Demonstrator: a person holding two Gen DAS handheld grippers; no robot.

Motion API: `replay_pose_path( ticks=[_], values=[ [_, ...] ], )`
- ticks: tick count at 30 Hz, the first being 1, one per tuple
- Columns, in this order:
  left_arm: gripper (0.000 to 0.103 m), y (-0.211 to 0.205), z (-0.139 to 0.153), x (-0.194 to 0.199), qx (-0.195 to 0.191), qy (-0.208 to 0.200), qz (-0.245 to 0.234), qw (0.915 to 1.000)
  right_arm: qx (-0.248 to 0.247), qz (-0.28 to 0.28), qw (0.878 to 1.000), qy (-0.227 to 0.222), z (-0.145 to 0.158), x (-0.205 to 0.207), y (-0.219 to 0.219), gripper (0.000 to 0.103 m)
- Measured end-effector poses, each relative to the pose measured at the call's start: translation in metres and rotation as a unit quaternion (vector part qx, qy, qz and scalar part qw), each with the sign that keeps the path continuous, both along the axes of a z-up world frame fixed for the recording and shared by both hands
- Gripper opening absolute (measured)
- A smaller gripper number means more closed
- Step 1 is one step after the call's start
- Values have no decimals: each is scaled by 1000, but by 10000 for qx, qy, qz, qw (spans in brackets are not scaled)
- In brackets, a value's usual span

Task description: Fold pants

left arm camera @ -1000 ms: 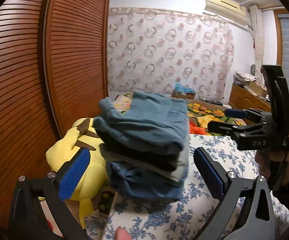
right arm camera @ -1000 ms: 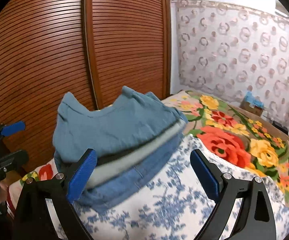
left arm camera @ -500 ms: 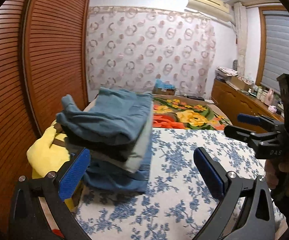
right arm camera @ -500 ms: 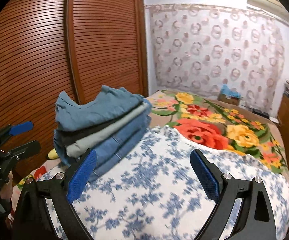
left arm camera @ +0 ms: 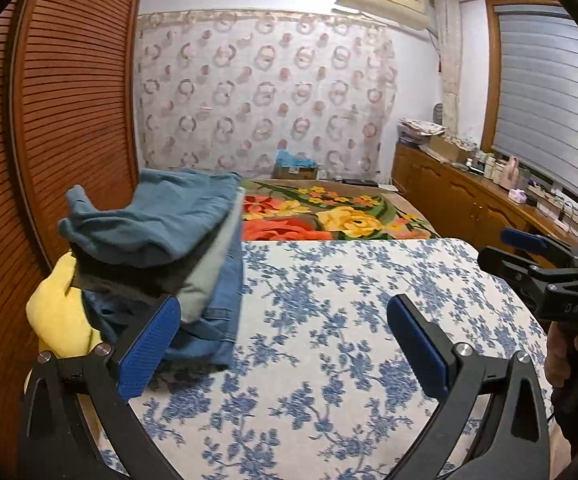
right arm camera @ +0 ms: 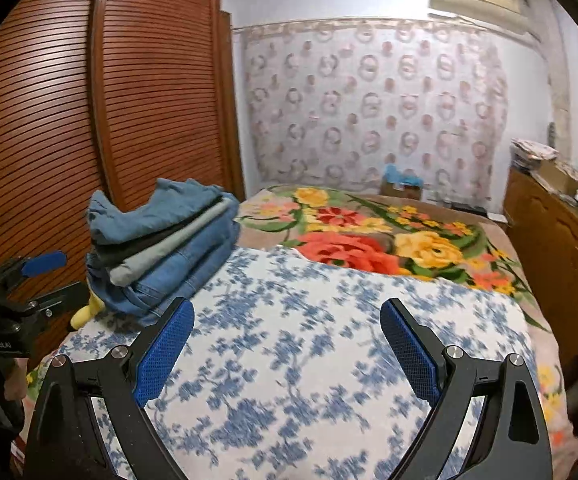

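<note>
"DAS" on right tongs (left arm camera: 529, 258)

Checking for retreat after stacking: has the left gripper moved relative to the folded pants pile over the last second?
Yes. The left gripper has pulled back and swung right: the folded pants pile, previously centred between its fingers, now sits smaller at far left.

Frames: our left gripper (left arm camera: 281, 348) and right gripper (right arm camera: 287, 346) are black plastic, silver screws at the joints.
Pads: blue, textured.
Marking: white letters on each body.
</note>
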State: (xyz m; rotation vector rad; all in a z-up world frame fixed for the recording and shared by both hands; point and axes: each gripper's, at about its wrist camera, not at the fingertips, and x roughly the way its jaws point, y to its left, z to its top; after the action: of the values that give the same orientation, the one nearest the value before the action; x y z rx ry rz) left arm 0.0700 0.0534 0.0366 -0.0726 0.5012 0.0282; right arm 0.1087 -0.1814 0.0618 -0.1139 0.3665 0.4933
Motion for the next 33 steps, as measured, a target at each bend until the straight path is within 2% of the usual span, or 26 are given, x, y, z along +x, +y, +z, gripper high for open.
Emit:
replay_pose_path(
  ticks=[10,19,33],
  values=[
    [103,-35,3,-10,19,24,-284,9996,106,-588,9982,13,0,-33,-13,95],
    [103,-58,26,-24,32,-173,-477,9987,274,-911,9954,-140,6,-64,-17,95],
    [103,-67,54,-39,174,-367,-327,9986,378,-1204,9903,-580,9,-102,-10,95]
  ],
)
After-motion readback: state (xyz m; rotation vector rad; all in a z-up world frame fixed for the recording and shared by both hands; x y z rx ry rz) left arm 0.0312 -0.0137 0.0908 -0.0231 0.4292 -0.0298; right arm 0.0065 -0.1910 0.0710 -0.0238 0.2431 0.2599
